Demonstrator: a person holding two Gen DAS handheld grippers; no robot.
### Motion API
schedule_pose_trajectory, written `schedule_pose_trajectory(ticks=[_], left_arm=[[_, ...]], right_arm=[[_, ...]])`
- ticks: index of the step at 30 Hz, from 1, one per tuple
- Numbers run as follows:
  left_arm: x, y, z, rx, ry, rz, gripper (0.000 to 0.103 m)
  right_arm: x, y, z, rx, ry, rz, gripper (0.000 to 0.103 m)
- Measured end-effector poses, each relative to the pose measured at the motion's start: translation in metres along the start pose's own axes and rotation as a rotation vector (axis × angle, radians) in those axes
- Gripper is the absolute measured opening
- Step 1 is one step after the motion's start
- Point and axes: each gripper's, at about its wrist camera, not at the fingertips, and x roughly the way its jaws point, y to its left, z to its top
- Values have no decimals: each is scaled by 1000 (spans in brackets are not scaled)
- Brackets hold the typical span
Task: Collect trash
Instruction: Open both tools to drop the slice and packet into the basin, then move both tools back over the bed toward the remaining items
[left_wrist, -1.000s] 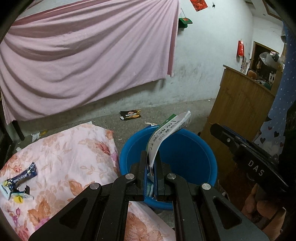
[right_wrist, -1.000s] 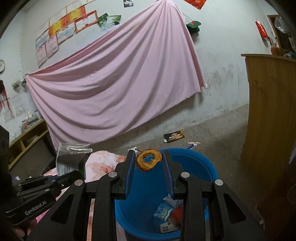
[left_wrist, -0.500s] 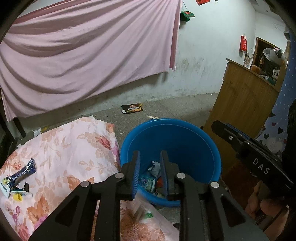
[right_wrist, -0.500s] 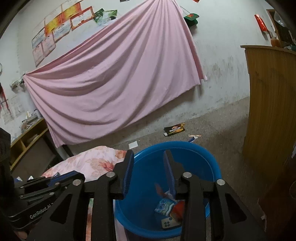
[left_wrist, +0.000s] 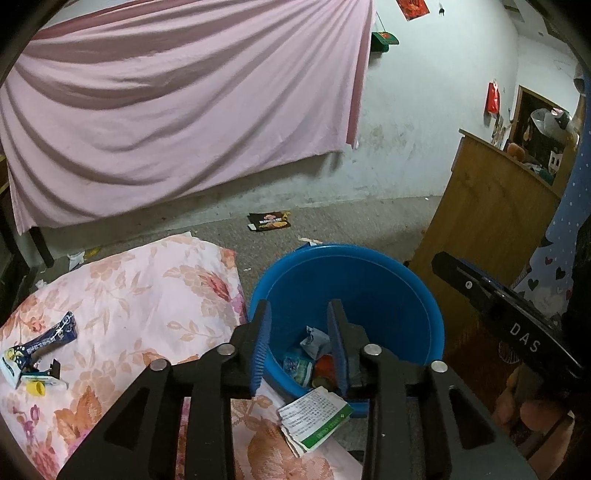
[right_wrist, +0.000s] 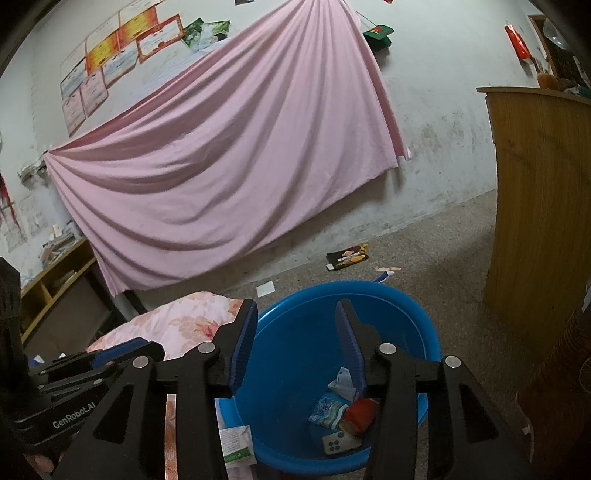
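Observation:
A blue bucket (left_wrist: 388, 295) stands on the floor beside a floral-covered bed; it also shows in the right wrist view (right_wrist: 295, 354). Several wrappers (right_wrist: 341, 413) lie in its bottom. My left gripper (left_wrist: 299, 347) is open and empty above the bucket's near rim. A white-and-green paper packet (left_wrist: 314, 417) lies outside the bucket, on the bed edge against the bucket's near wall; it also shows in the right wrist view (right_wrist: 236, 443). My right gripper (right_wrist: 295, 347) is open and empty over the bucket. A blue wrapper (left_wrist: 44, 343) and small bits lie on the bed at left.
A wooden cabinet (left_wrist: 487, 236) stands right of the bucket. A dark snack wrapper (left_wrist: 269, 221) and paper scraps lie on the floor near the pink curtain (left_wrist: 177, 110). The floral bed (left_wrist: 129, 302) fills the left. A low shelf (right_wrist: 55, 284) is far left.
Both grippers opened. The left one let go of the paper packet, which now lies outside the bucket on the bed edge. The right one let go of the orange ring-shaped piece, now out of sight.

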Motion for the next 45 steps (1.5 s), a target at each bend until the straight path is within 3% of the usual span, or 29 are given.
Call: schedule_pose_trajectory(ticks=[7,11,15,18,21,23,27,34,45], left_arm=[[-10,9,-1,-14,-32,25,31],[-24,23,1,-57,-85,41,47],[-43,39,6,-92,-141,68,53],[-61,53,7,-124,-200,114,78],[-81,70,3,-163,-279,155,94],[-96,83,-2,-190,-345,206,100],[-120,107,-12,-214,-422,269,100],[-151,152,-33,-271,-474,375,100],[-183,198,-68,-313,-475,504,100]], right_arm=[[1,-1,0,-4,2,-1,46],[0,1,0,-13,-22,-2,48],[-4,8,2,-28,-62,6,54],[-9,21,5,-54,-108,21,71],[-15,34,6,-82,-158,39,77],[-17,46,6,-104,-194,56,84],[-20,67,5,-134,-263,80,103],[-20,106,2,-161,-348,158,103],[-5,165,-8,-194,-355,276,103]])
